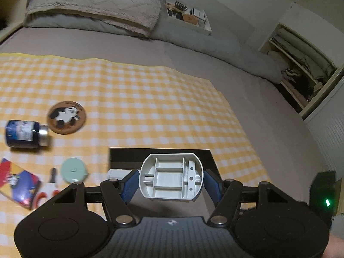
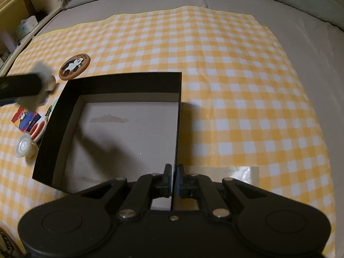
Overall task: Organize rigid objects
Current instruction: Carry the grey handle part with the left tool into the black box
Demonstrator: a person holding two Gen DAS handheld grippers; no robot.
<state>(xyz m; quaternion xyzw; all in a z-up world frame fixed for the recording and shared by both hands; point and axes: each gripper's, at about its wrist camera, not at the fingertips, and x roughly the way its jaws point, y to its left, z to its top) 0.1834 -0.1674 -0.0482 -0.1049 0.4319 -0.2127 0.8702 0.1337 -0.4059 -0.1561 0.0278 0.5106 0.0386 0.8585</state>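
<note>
The black box (image 2: 71, 116) sits open on the yellow-and-white checked cloth (image 2: 236, 86), its pale floor bare in the right wrist view, so the inside is free room bounded by four upright black walls. From the box, cloth lies uncovered toward 12 and 3 o'clock out to its edge on the grey bedsheet (image 2: 311, 43); toward 9 o'clock the space is crowded. There, in the left wrist view, lie a panda coaster (image 1: 66, 117), a dark blue bottle (image 1: 25, 133) on its side just at the coaster's 8 o'clock, a mint round case (image 1: 73, 170), a colourful card pack (image 1: 18, 186) and scissors with orange handles (image 1: 46, 191), all near one another. A white-lidded jar (image 2: 24, 145) stands just beside the box's left wall in the right wrist view. The right gripper (image 2: 173, 181) is pinched tight on the box's right wall near the near corner, one blue pad on each face of the wall. The left gripper (image 1: 171, 179) clamps a grey ribbed plastic part (image 1: 171, 176) between its blue pads (image 1: 129, 186), hollow side facing the camera, held in the air over the box's near-left region; the box's black wall shows at the part's 12 o'clock. A white cylinder (image 1: 117, 173) lies at the part's 9 o'clock, partly hidden by the finger. A transparent tape strip (image 2: 236, 173) lies on the cloth at the right gripper's 3 o'clock.
</note>
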